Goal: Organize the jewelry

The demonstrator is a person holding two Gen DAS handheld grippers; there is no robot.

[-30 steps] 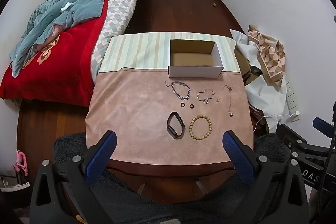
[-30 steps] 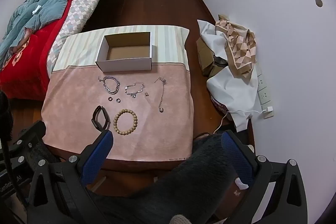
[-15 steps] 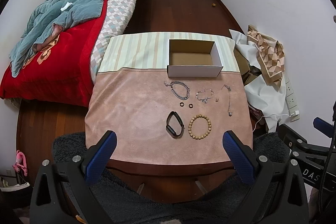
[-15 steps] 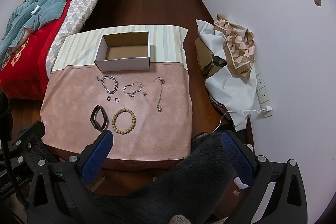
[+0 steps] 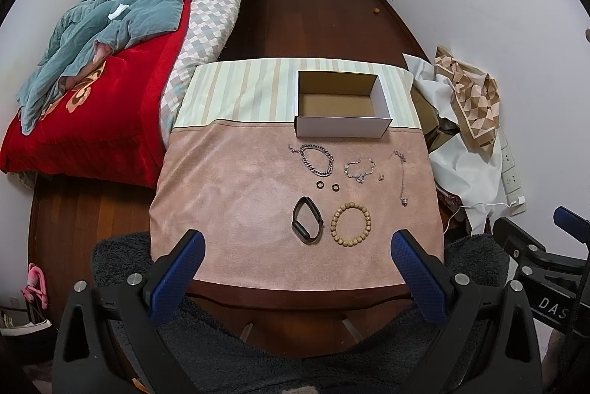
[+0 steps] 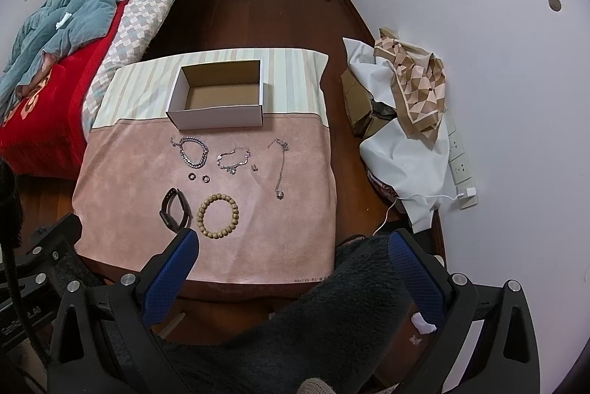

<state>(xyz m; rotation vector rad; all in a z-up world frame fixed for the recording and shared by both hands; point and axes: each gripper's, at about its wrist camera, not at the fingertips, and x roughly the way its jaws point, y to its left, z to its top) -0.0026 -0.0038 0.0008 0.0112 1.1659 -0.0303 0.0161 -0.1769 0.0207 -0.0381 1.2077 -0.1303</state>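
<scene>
An empty white cardboard box (image 5: 341,126) (image 6: 217,117) stands at the far side of a pink cloth-covered table (image 5: 228,194) (image 6: 129,172). In front of it lie a silver chain bracelet (image 5: 317,158) (image 6: 193,153), a thin silver bracelet (image 5: 359,169) (image 6: 233,161), a necklace (image 5: 402,178) (image 6: 281,169), two small dark rings (image 5: 327,186) (image 6: 198,177), a black band (image 5: 306,225) (image 6: 174,209) and a wooden bead bracelet (image 5: 350,225) (image 6: 217,216). My left gripper (image 5: 295,257) and right gripper (image 6: 293,253) are both open and empty, held above the table's near edge.
A bed with a red blanket and teal quilt (image 5: 92,62) stands left of the table. White and patterned cloths over cardboard (image 5: 464,121) (image 6: 405,106) are piled on the right by the wall. A dark fuzzy seat (image 5: 258,357) is below the grippers.
Both views have shifted only slightly; the table objects have not moved and both grippers stay open.
</scene>
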